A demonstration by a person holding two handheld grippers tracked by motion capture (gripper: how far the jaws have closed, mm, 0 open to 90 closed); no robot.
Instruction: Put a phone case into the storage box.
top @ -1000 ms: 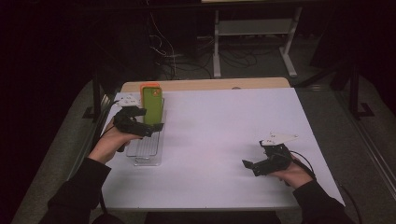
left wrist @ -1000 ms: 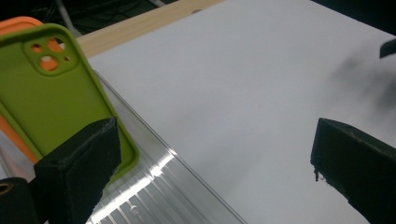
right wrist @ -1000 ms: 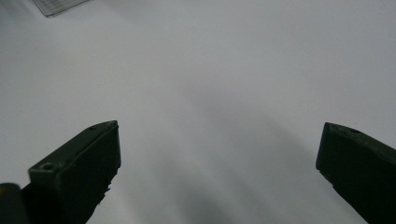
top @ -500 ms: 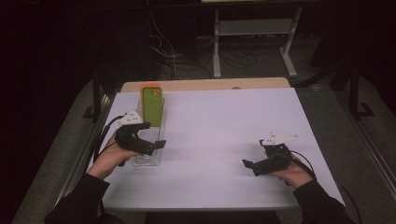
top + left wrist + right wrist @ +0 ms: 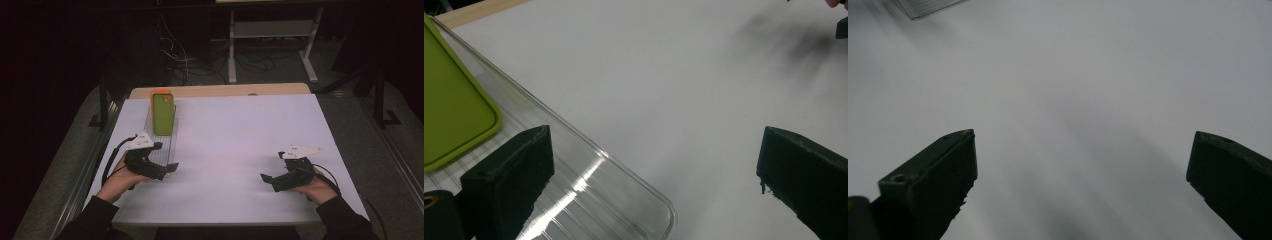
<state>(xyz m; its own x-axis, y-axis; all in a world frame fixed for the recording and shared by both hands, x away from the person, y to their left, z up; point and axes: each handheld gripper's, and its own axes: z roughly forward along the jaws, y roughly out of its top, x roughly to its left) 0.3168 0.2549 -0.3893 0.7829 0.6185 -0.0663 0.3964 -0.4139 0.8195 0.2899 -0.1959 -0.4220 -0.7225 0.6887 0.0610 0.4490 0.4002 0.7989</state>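
The left tool (image 5: 167,169) has drawn back toward the person, off the green lid (image 5: 163,114) to the clear tray's (image 5: 634,185) near corner, jaws wide and empty. The lid stays in the tray's far end, apparently released. The right tool (image 5: 267,179) rests open and empty on the white surface (image 5: 240,135).

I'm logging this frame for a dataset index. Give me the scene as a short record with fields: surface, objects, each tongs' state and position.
surface: white table top
container: clear plastic tray, left side of the table, long side running away from the person
item: green board standing at the tray's far end, an orange one behind it
left tongs: open, holding nothing, one jaw over the tray's near end
right tongs: open, holding nothing, over bare table at the near right
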